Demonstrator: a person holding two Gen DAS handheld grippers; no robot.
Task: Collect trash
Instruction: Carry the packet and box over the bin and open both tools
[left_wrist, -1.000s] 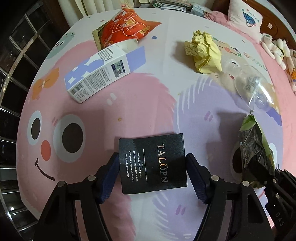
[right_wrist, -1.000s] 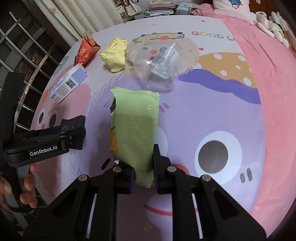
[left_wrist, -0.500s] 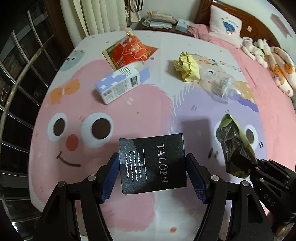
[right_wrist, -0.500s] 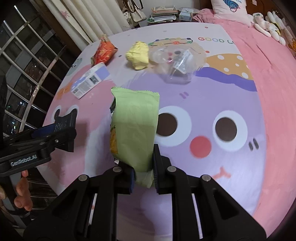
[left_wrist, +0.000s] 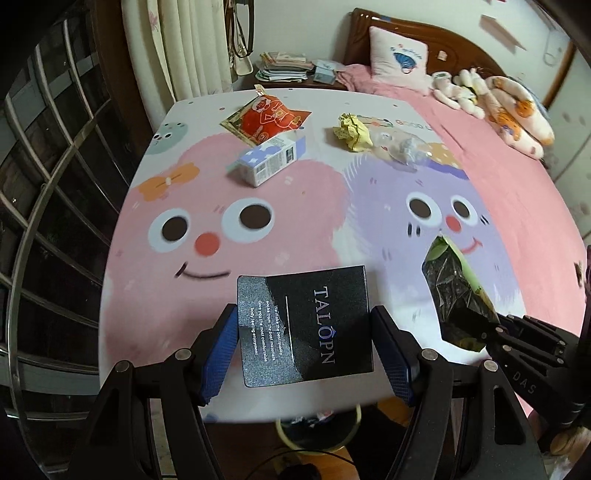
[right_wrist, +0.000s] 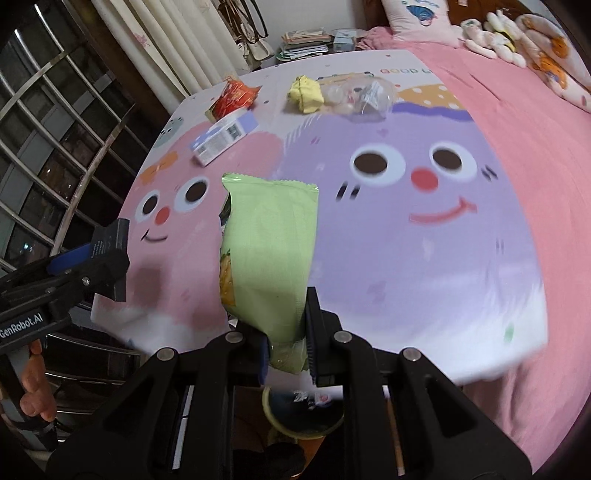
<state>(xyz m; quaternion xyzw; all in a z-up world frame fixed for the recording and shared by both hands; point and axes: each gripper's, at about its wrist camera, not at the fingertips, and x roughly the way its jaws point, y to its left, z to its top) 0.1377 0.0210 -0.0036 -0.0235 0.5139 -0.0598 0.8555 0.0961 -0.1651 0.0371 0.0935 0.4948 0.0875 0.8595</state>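
Both claws are pulling back off the bed (left_wrist: 498, 192); left claw (left_wrist: 304, 328) is gripping my black box (left_wrist: 306, 325), right claw (right_wrist: 286, 332) is clenching my green wrapper (right_wrist: 273, 243).

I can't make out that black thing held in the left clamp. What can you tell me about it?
It is a flat black box, like matte card, with "TALOPN" and small white lines of print on its face. The left hand-held gripper clamps it by two opposite edges between blue pads, lifted above the bed's near edge, face toward the camera. Nothing else touches it.
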